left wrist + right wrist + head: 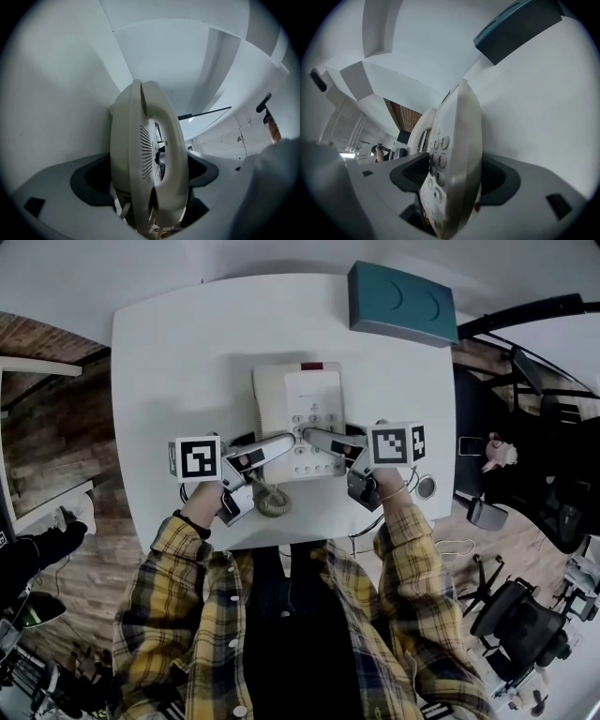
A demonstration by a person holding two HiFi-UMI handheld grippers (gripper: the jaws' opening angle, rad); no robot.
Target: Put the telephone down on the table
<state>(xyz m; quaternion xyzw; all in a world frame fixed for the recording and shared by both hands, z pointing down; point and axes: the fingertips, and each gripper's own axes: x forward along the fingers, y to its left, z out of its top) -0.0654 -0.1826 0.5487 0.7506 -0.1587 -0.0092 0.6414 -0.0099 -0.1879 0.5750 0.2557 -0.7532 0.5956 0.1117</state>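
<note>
1. White tabletop (169,362), rounded corners, largely bare. A teal box (403,304) sits at the far right corner, well apart from the work.
2. Telephone (309,399), cream, lying face-up near the middle of the tabletop with its near end toward the person. Whether its underside is already touching the surface cannot be told from any view.
3. Left tongs (270,447): closed on the telephone's left side, with the handset (145,159) pinched edge-on between the two pads.
4. Right tongs (330,441): closed on the right side, with the keypad (438,160) edge clamped between the pads.
5. Coiled cord (272,500): bunched on the tabletop just beside the left tongs, at the near edge.
6. Step in hand, as judged: lowering and settling the unit.
7. Handling note: keep both pairs of tongs level with each other so the base lands flat, not corner-first.
8. Handling note: the handset probably only rests in its cradle, so the left side should release last and gently.
9. Handling note: open each pair of tongs sideways, clear of the cord, only once the weight is fully on the surface.
</note>
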